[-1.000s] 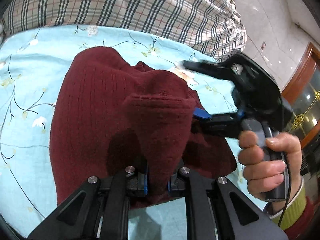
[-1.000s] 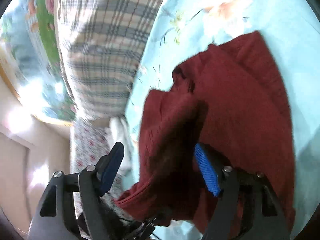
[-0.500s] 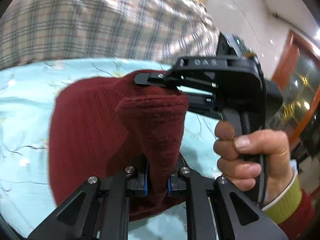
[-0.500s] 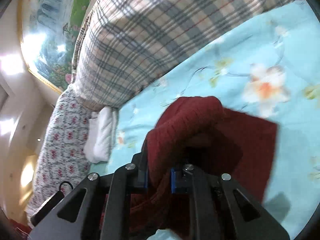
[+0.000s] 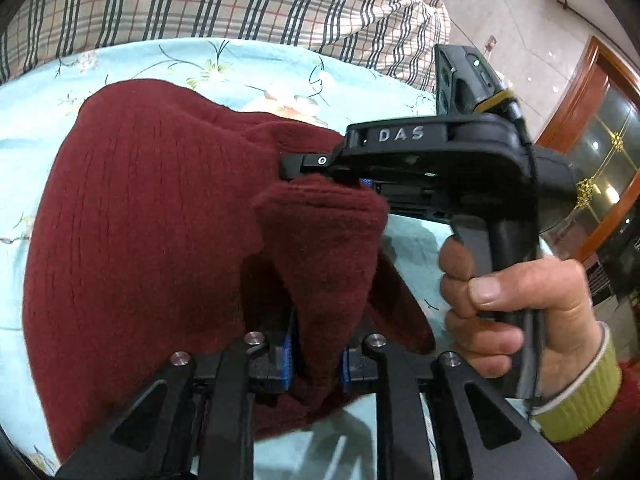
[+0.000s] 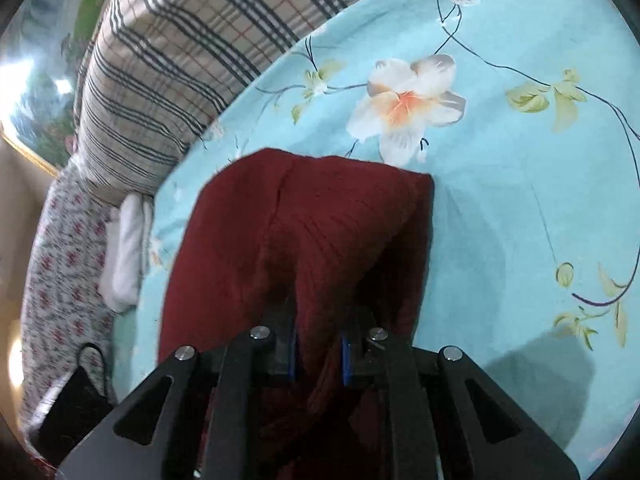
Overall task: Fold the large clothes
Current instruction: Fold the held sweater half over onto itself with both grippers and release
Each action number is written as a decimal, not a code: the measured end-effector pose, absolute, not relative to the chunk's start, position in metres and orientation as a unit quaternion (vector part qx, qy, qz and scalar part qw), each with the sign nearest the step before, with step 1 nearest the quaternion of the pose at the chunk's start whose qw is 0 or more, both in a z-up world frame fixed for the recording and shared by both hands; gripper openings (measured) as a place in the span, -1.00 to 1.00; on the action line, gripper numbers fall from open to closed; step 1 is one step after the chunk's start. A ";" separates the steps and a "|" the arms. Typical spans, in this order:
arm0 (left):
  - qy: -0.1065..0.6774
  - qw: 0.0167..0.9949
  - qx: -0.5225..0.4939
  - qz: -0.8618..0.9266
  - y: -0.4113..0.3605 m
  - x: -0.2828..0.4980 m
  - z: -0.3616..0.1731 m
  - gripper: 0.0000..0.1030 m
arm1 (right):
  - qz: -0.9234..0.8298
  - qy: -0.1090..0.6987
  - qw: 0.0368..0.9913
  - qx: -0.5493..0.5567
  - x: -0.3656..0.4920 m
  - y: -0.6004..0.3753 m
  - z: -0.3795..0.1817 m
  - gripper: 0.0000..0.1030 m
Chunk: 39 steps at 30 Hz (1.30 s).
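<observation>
A light blue floral sheet (image 6: 520, 200) covers the bed, with a plaid quilt (image 5: 240, 0) heaped behind it, a pale tiled floor (image 5: 520, 20) beyond, a wood-framed glass door (image 5: 600, 120) right of the quilt.

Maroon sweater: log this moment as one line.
task: fold large clothes | left gripper: jaws opening, maroon sweater fold between them | right gripper: shut on sweater | surface: floral bedsheet

Both grippers are black plastic w/ silver screw heads on the arms & blue pads inside the fingers (image 5: 289, 354). The right gripper (image 5: 320, 178) has "DAS" in raised letters, a green light, a yellow band, a black cable. Right hand (image 5: 516, 312): dark red sleeve, yellow-green ribbed cuff.
</observation>
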State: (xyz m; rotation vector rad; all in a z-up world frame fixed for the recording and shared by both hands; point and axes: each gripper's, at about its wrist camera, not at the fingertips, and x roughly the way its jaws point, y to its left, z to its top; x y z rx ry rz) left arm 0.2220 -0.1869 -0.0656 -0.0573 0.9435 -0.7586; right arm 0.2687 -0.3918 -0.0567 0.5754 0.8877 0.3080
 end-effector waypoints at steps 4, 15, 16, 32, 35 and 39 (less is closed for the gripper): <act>0.454 0.809 -0.043 -0.370 -0.171 0.209 -0.046 -0.29 | 0.126 0.416 0.864 0.255 0.260 -0.392 -0.052 -0.52; 0.440 0.833 -0.115 -0.315 -0.077 0.223 -0.007 0.55 | 0.088 0.419 0.871 0.241 0.220 -0.402 -0.042 0.10; 0.448 0.830 -0.123 -0.310 -0.071 0.229 -0.010 0.55 | 0.091 0.416 0.870 0.249 0.216 -0.405 -0.042 0.15; 0.576 0.721 -0.181 -0.341 -0.094 0.347 -0.099 0.94 | 0.141 0.433 0.819 0.350 0.245 -0.415 -0.059 0.49; 0.563 0.733 -0.150 -0.352 -0.109 0.349 -0.100 0.95 | 0.153 0.454 0.806 0.347 0.261 -0.408 -0.070 0.49; 0.553 0.743 -0.118 -0.359 -0.121 0.346 -0.103 0.68 | 0.161 0.466 0.808 0.324 0.270 -0.400 -0.072 0.32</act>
